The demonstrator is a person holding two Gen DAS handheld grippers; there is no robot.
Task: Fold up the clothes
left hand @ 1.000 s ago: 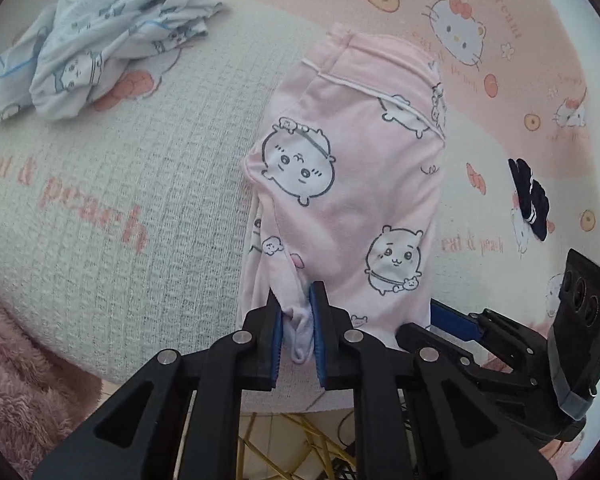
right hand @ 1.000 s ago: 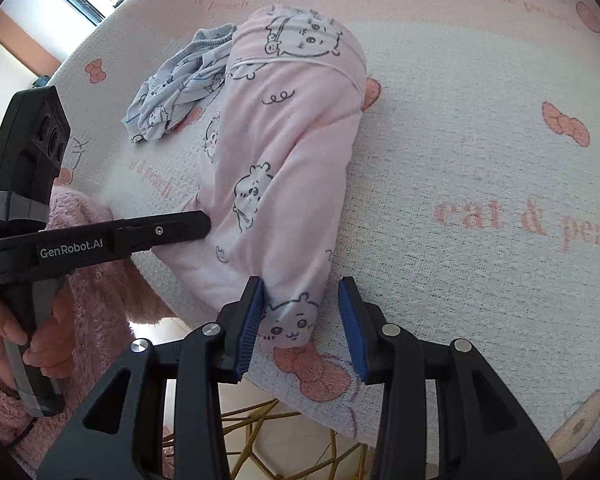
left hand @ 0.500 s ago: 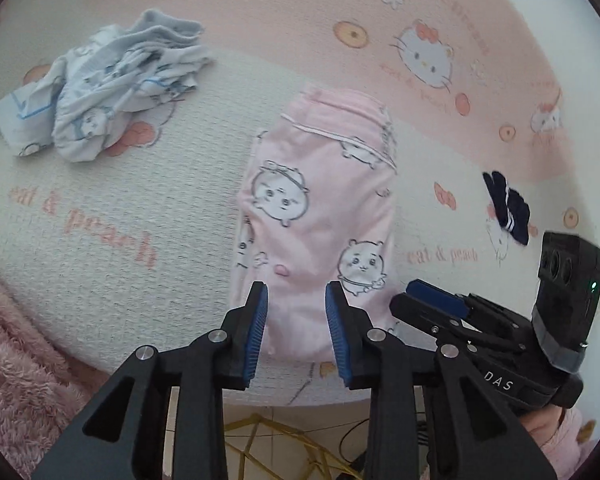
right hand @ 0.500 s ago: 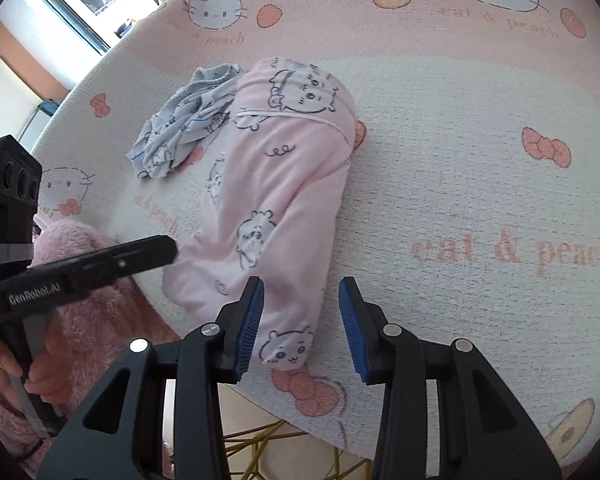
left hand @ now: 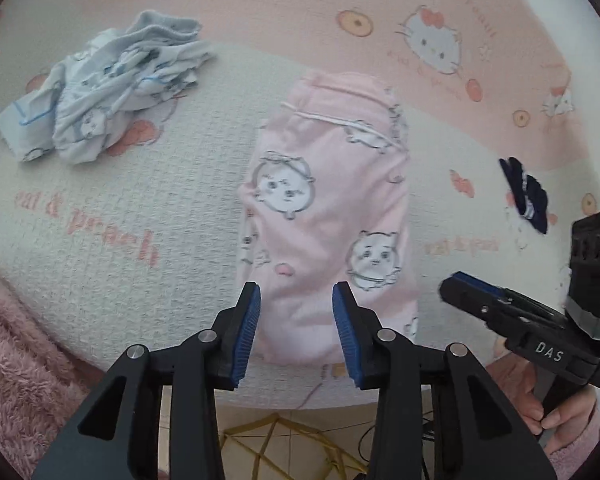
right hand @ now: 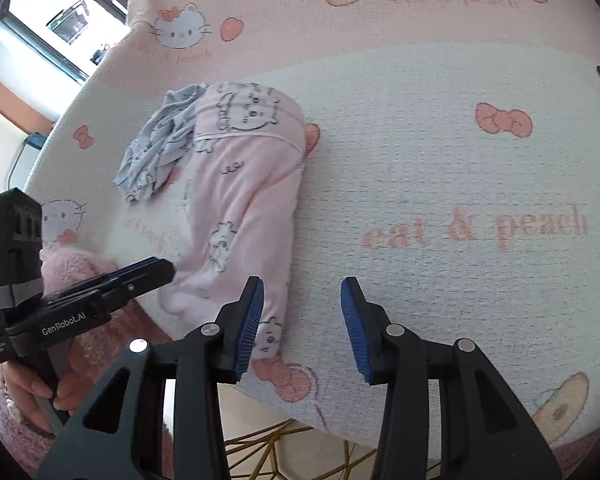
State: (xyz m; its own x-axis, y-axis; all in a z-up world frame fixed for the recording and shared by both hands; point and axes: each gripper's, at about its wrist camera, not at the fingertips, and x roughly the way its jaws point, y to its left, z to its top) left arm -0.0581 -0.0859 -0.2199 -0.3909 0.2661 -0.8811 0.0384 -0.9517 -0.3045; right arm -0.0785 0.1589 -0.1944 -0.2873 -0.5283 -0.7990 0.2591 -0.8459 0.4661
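On the table edge nearest the person: pink pants [left hand: 332,216], laid in a long narrow strip, waistband end far, hem end near, hanging a bit toward the rim. Layers visible along its left side, so it lies doubled lengthwise; no crosswise fold shows.

L gripper [left hand: 296,332]: jaws wide apart, nothing between the pads, hovering just short of the hem end. R gripper [right hand: 302,328]: likewise wide apart and empty, off to the right of the strip, over the bare cloth [right hand: 440,168]; only its left pad overlaps the pants' near corner in that view. Neither tool touches fabric, as far as can be told.

Blue garment [left hand: 100,104]: crumpled heap, far left, near but apart from the pants in the left view; the right view shows it just beside the waistband. Dark item [left hand: 526,196], small, far right, too small to identify.

Progress, est.: pants part-folded (lengthwise done, crosswise w/o sign). Blue heap lies unfolded. Remaining, judged: shorten the pink strip, then fold the blue heap.
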